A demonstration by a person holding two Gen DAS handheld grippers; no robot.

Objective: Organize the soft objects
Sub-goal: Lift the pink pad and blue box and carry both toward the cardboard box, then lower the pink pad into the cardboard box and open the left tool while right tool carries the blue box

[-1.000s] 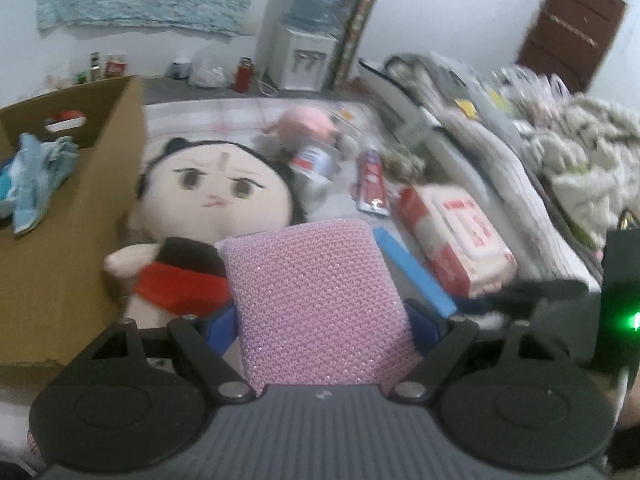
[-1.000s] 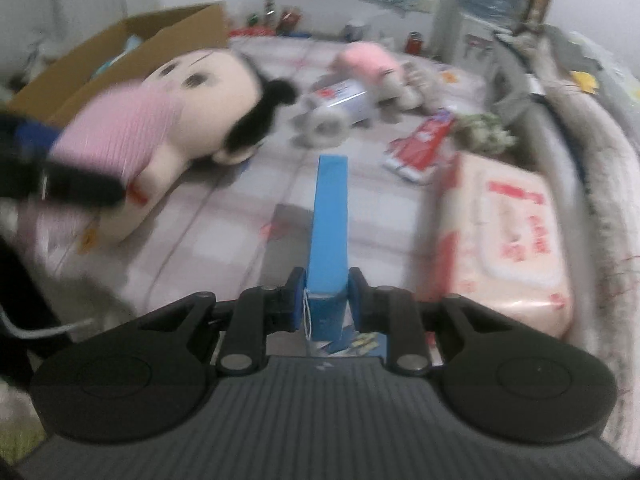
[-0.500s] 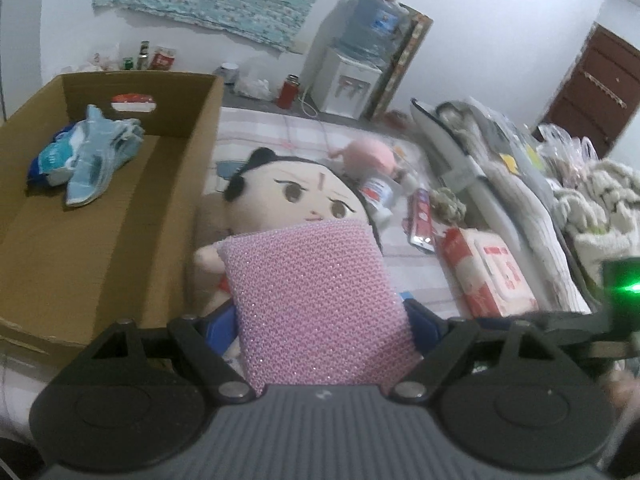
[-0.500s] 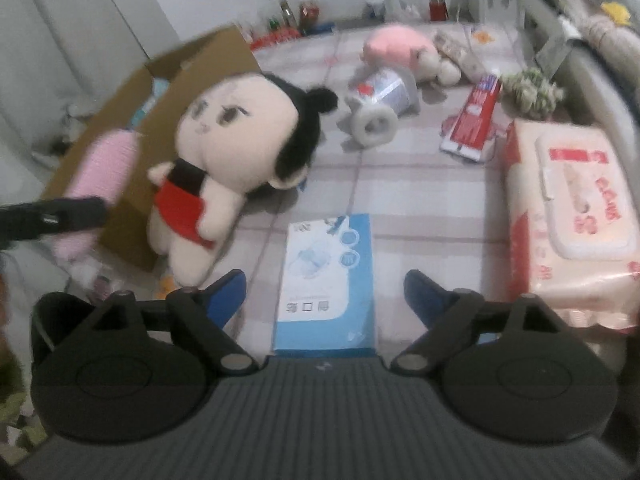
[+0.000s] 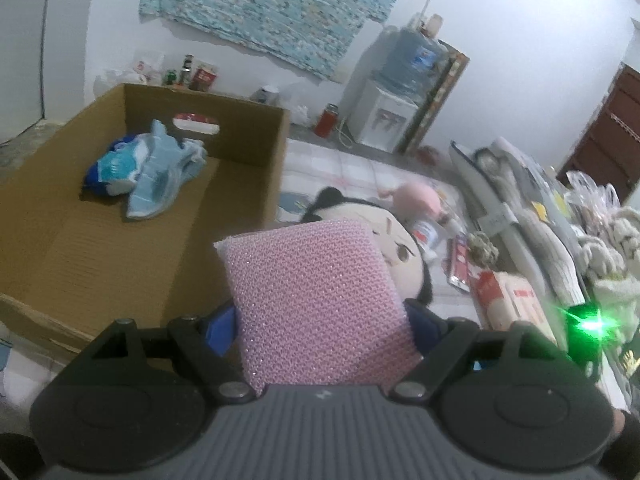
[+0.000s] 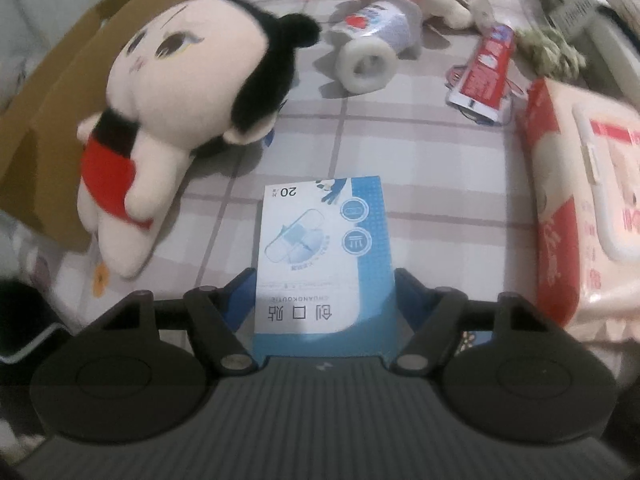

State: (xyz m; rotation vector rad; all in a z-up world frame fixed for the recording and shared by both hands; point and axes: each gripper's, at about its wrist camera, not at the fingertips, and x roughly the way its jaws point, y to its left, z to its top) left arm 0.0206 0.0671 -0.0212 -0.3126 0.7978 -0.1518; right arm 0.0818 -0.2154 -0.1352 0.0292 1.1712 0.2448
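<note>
- Carrying the pink sponge [image 5: 316, 304] over the cardboard box [image 5: 240, 152], the left gripper [image 5: 320, 320] should clear the near wall before letting go; its jaws are clamped on the sponge.
- Right gripper [image 6: 325, 300]: jaws apart around the blue plaster box [image 6: 324, 248] lying on the bed.
- Sponge: pink, knitted, glittery, squashy.
</note>
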